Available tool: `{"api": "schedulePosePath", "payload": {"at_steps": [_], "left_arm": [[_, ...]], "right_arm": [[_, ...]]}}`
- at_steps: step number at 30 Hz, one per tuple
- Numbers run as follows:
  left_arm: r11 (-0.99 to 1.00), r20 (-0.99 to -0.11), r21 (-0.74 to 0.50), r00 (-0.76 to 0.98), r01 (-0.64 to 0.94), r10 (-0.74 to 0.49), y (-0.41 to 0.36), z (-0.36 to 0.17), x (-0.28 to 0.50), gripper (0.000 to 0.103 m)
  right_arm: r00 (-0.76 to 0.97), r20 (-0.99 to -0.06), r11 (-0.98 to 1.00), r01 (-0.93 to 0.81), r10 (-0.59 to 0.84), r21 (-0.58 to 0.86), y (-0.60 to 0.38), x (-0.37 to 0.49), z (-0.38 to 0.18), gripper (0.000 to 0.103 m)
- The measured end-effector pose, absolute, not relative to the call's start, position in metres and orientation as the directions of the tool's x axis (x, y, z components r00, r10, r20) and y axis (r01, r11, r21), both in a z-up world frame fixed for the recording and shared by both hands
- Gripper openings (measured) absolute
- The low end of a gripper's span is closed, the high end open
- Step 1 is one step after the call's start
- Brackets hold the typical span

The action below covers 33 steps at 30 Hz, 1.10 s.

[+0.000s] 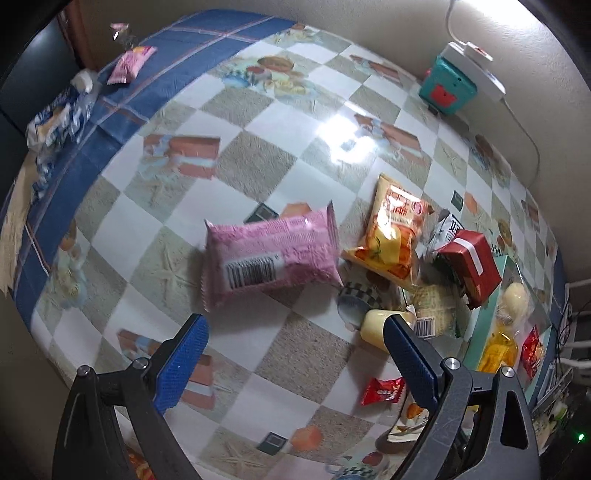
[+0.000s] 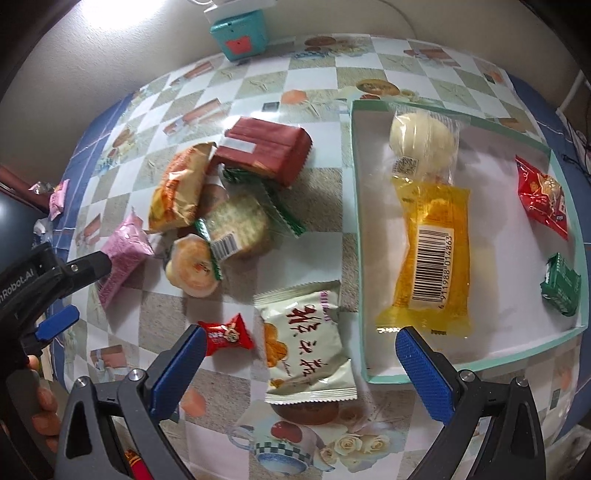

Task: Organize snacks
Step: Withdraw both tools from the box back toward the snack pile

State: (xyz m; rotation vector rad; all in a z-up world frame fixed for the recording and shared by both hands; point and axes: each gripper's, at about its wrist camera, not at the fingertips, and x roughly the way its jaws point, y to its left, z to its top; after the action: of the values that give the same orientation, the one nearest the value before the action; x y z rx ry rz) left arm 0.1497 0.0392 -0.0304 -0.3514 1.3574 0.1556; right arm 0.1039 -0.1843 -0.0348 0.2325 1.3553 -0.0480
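A pink snack packet [image 1: 271, 253] lies barcode-up on the checked tablecloth [image 1: 280, 155], just ahead of the left gripper [image 1: 295, 354] and between the lines of its two blue fingers [image 1: 183, 363]. The jaws stand wide apart with nothing between them; the packet is apart from both pads.

To the right of the left gripper, touching the pink packet's far end, is a heap of snacks: an orange packet [image 1: 393, 236], a red box-shaped pack [image 1: 469, 262] with a white strip, a round cracker pack with a green-edged wrapper [image 2: 236, 225], and a round pale cake [image 2: 192, 271]. A small red candy [image 1: 382, 391] lies close to the left gripper's right finger.

From the right wrist view, the right gripper [image 2: 301, 363] is also spread wide and holds nothing. Between its fingers and just ahead lies a cream packet with red characters [image 2: 306, 339]; the red candy sits just beside its left finger. Ahead and to its right is a shallow tray with a teal rim [image 2: 356, 206], its near corner close to the right finger. Inside the tray lie a yellow packet [image 2: 430, 254] with a barcode, a wrapped pale round bun [image 2: 421, 138] beyond it, a red packet [image 2: 541, 195] and a small green packet [image 2: 559, 284] toward the tray's right side.

At the table's far edge, by the wall, stands a teal box [image 2: 240, 35]. A hand [image 2: 44, 406] grips the left gripper's handle at the left edge of the right wrist view.
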Motion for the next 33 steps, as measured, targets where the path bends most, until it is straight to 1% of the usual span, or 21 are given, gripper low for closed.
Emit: {"api": "schedulePosePath", "payload": {"at_steps": [5,9,13,17,18,24,27,31,33], "left_arm": [[0.926,-0.981,-0.157,0.163,-0.344,-0.106,0.032,-0.044,0.145,0.096],[0.918,-0.978,-0.177,0.168,-0.354,-0.123,0.029,-0.044,0.141,0.096],[0.914,-0.981,-0.167,0.159,-0.369,-0.115,0.028,-0.047,0.136,0.096],[0.906,-0.980,-0.173,0.158,-0.387,-0.120,0.028,-0.048,0.131,0.096],[0.903,-0.980,-0.177,0.157,-0.392,-0.124,0.029,-0.048,0.128,0.096],[0.883,-0.980,-0.196,0.128,-0.427,-0.156,0.035,-0.055,0.116,0.096],[0.877,-0.978,-0.205,0.121,-0.435,-0.169,0.035,-0.058,0.115,0.096],[0.878,-0.976,-0.216,0.107,-0.427,-0.188,0.032,-0.062,0.113,0.096],[0.878,-0.975,-0.221,0.103,-0.426,-0.195,0.031,-0.065,0.116,0.096]], "right_arm": [[0.217,-0.970,0.978,0.151,0.106,0.140,-0.191,0.103,-0.035,0.103],[0.226,-0.968,0.981,0.134,0.105,0.138,-0.194,0.102,-0.033,0.100],[0.240,-0.961,0.978,0.121,0.135,0.168,-0.196,0.102,-0.029,0.085],[0.256,-0.953,0.976,0.101,0.160,0.191,-0.196,0.101,-0.023,0.081],[0.262,-0.951,0.976,0.095,0.165,0.195,-0.196,0.100,-0.021,0.079],[0.237,-0.950,0.971,0.076,0.203,0.226,-0.188,0.100,-0.030,0.078],[0.227,-0.953,0.974,0.062,0.199,0.218,-0.184,0.101,-0.035,0.077],[0.195,-0.961,0.975,0.059,0.198,0.213,-0.182,0.103,-0.045,0.071],[0.186,-0.964,0.978,0.057,0.188,0.201,-0.181,0.103,-0.048,0.070]]}}
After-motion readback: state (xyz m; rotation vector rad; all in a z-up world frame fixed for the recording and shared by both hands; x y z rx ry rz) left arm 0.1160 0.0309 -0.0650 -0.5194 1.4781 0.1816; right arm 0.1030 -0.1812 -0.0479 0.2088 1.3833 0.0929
